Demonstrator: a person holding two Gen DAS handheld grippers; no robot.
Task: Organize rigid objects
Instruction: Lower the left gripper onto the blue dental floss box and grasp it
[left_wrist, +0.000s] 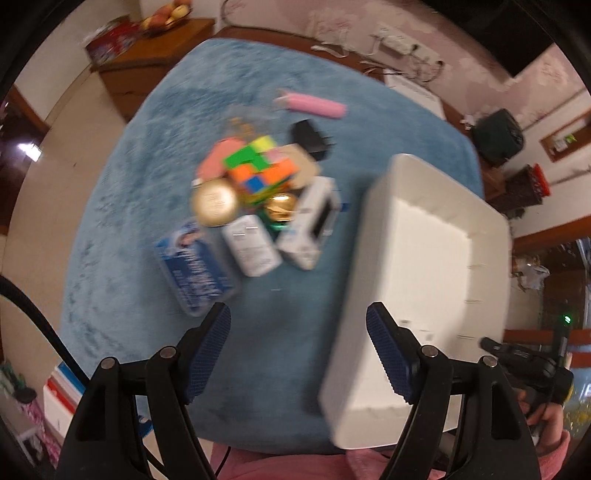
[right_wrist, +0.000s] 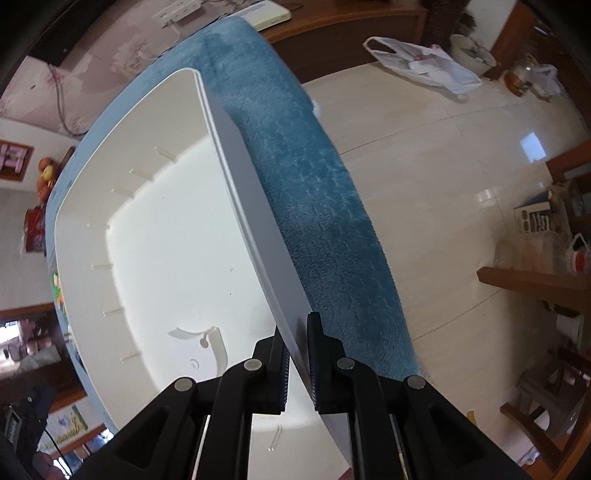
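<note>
blue rug (left_wrist: 147, 184): box labels blurred unreadable; left gripper (left_wrist: 298, 350) fingers wide, right gripper (right_wrist: 297, 363) fingers pinching white bin (right_wrist: 236, 177) wall.

Around you lay a glossy cream tiled floor (right_wrist: 461, 155), with a white plastic bag (right_wrist: 424, 66) slumped on it near the far wall. A wooden cabinet (left_wrist: 147, 62) stood beyond the blue plush cover (left_wrist: 147, 221), carrying a bowl of fruit (left_wrist: 166, 16) beside a red box (left_wrist: 110, 42). A white power strip (left_wrist: 397, 40) with trailing cables sat against the pale floral wallpaper (left_wrist: 277, 14). You had a dark green bag (left_wrist: 498, 136) off to one side, and a wooden shelf (right_wrist: 535, 284) holding blurred jars.
</note>
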